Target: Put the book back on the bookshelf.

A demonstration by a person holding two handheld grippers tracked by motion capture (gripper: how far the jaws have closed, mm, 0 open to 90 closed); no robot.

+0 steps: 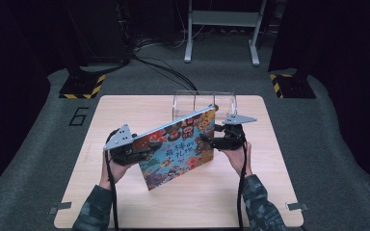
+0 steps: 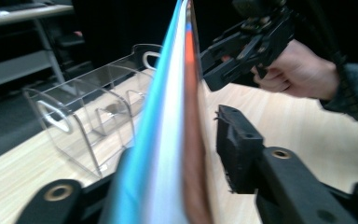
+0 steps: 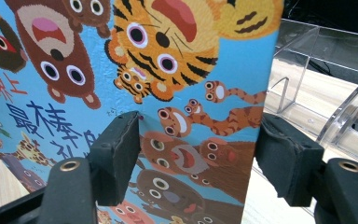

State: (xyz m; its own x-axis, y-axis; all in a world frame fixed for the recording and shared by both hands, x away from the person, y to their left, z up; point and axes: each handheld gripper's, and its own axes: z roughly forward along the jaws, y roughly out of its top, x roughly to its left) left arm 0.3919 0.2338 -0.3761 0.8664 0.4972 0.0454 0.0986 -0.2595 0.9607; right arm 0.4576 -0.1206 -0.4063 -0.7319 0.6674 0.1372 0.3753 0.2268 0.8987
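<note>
A picture book [image 1: 178, 147] with cartoon animals on a blue cover stands tilted over the wooden table [image 1: 197, 202], its lower corner near the tabletop. My left gripper [image 1: 145, 148] is at the book's left edge. In the left gripper view the book [image 2: 168, 140] runs edge-on between the jaws and covers one pad. A thin gap shows between the brown cover and the other pad [image 2: 237, 149]. My right gripper [image 1: 212, 137] is at the book's right edge. Its jaws [image 3: 200, 154] stand apart in front of the cover [image 3: 191, 70], one before the cover and one just past the edge.
A clear acrylic holder [image 1: 204, 102] with dividers stands at the table's back, just behind the book, and appears as the holder [image 2: 88, 112] and the holder [image 3: 326, 93] in the gripper views. A metal frame [image 1: 221, 29] and cables lie on the floor beyond.
</note>
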